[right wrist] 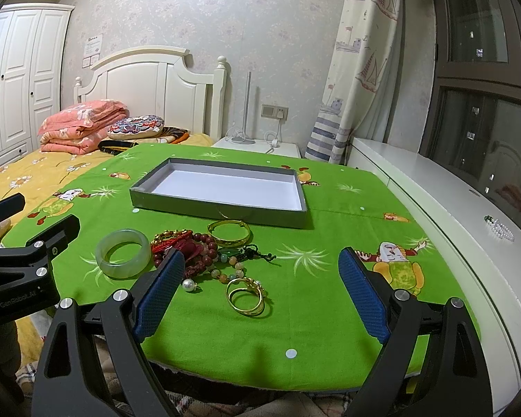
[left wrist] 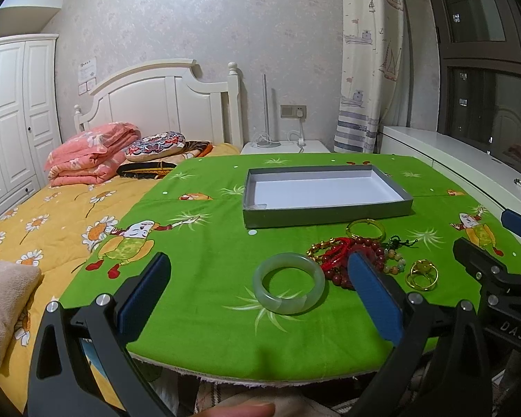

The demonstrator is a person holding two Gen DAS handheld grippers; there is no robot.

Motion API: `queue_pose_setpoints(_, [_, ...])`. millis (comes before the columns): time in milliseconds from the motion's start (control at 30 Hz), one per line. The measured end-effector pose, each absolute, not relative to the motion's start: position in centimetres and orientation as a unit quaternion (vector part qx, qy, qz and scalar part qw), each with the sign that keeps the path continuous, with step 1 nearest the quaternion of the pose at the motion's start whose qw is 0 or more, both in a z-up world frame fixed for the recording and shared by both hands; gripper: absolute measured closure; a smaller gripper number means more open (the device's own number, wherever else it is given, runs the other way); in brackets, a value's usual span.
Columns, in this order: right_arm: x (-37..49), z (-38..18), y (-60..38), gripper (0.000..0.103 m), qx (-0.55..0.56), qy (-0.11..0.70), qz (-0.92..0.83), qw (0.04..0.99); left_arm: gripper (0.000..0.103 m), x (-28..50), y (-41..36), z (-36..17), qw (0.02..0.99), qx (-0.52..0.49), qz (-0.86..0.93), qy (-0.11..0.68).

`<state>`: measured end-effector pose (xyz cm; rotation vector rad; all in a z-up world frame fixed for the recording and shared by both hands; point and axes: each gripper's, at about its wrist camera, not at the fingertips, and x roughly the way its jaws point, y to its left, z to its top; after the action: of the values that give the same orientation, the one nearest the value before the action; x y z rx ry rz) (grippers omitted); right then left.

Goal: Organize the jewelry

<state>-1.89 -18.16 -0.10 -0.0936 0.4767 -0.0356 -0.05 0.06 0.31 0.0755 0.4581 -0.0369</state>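
A grey tray (left wrist: 250,205) (right wrist: 297,220) with a white inside stands empty on the green cloth table (left wrist: 208,278) (right wrist: 312,312). In front of it lies a heap of jewelry: a pale jade bangle (left wrist: 289,282) (right wrist: 123,253), a gold bangle (left wrist: 365,229) (right wrist: 230,232), red bead bracelets (left wrist: 344,253) (right wrist: 194,245), gold rings (left wrist: 421,274) (right wrist: 248,299) and a pearl (right wrist: 190,285). My left gripper (left wrist: 258,260) is open, low over the table, with the jade bangle between its fingers. My right gripper (right wrist: 262,260) is open above the rings.
A bed (left wrist: 52,215) with folded pink bedding (left wrist: 93,154) lies left of the table. A white ledge (right wrist: 451,208) with a small bead string (right wrist: 500,227) runs along the right. A nightstand (left wrist: 284,146) stands behind the table.
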Motion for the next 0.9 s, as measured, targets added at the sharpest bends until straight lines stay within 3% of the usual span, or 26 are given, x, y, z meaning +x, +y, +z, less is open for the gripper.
queue_pose_setpoints(900, [-2.1, -0.1, -18.1, 0.018, -0.045, 0.237, -0.017, 0.970, 0.004, -0.9, 1.3, 0.6, 0.974, 0.001, -0.019, 0.228])
